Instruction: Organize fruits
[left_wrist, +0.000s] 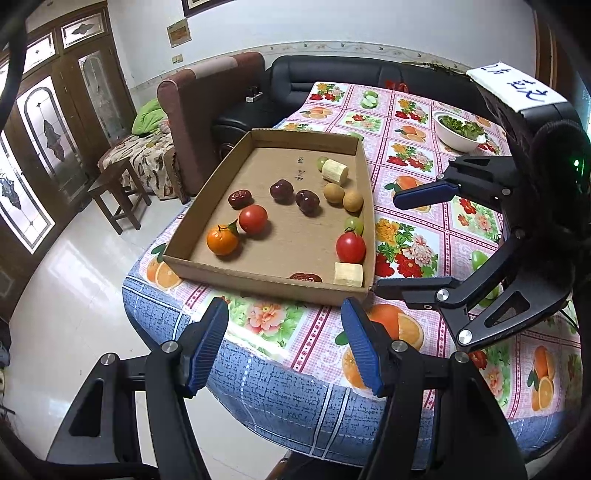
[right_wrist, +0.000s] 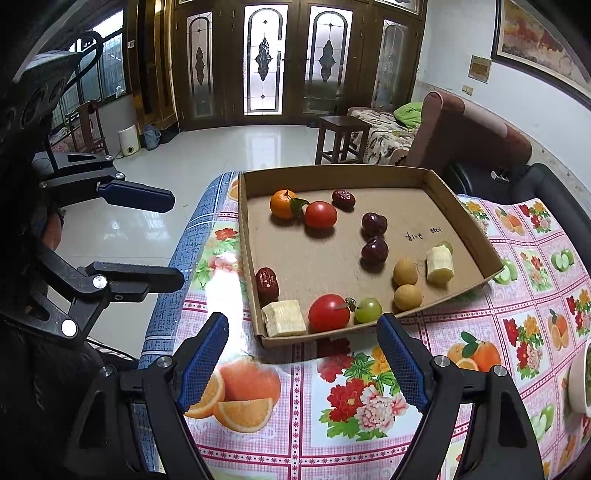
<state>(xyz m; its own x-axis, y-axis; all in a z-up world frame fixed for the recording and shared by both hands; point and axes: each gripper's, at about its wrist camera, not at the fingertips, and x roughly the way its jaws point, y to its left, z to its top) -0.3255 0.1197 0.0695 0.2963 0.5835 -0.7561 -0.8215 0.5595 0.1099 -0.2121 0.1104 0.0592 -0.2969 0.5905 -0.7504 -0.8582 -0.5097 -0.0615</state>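
Both empty, wide open: left gripper (left_wrist: 284, 345), right gripper (right_wrist: 304, 363). Round red tomato (right_wrist: 328, 313) in shallow cardboard tray (right_wrist: 332, 173): light, smooth, bruisable; pinch gently across middle.

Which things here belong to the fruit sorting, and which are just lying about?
Job: cardboard tray, orange, two tomatoes, banana pieces, grapes, dark plums, red dates, longans.

Lying about: white bowl of greens, stool, sofa.

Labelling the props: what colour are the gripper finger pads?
Blue, with a fine textured surface, on black fingers. The right wrist view shows it best.
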